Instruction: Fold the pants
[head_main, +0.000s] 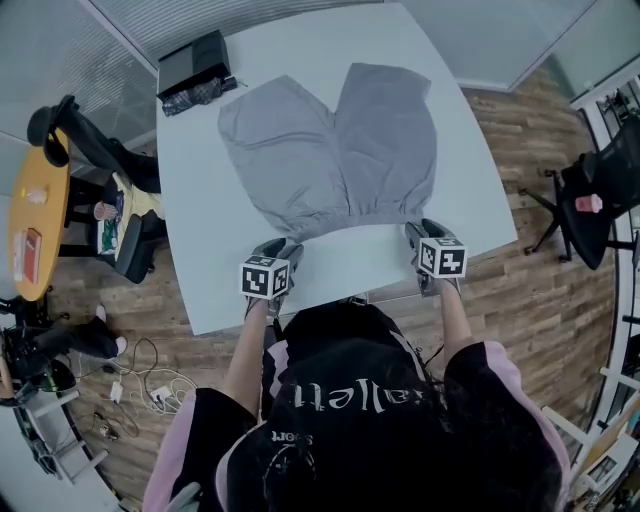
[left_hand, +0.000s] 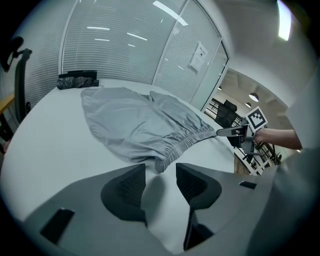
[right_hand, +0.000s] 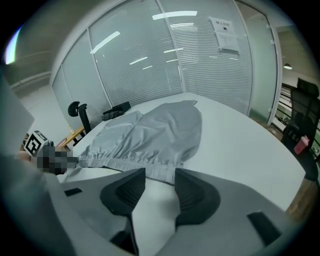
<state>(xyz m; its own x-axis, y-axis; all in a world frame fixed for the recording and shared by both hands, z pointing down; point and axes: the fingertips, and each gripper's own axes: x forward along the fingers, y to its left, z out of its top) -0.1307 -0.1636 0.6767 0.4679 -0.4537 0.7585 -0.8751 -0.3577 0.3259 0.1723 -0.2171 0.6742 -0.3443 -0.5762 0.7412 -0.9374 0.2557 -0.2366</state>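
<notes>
The grey pants (head_main: 330, 150) lie spread flat on the white table (head_main: 470, 190), waistband at the near edge towards the person and both short legs pointing far. The left gripper (left_hand: 160, 172) sits low at the waistband's near left corner with its jaws well apart and gripping nothing (the gathered corner of the band lies just ahead of the gap, with no pad pressing on it). The right gripper (right_hand: 160, 176) is at the near right corner, its jaws equally wide and empty, with the band's hem just in front of their tips. A black box (head_main: 195, 62) rests at the table's far left.
</notes>
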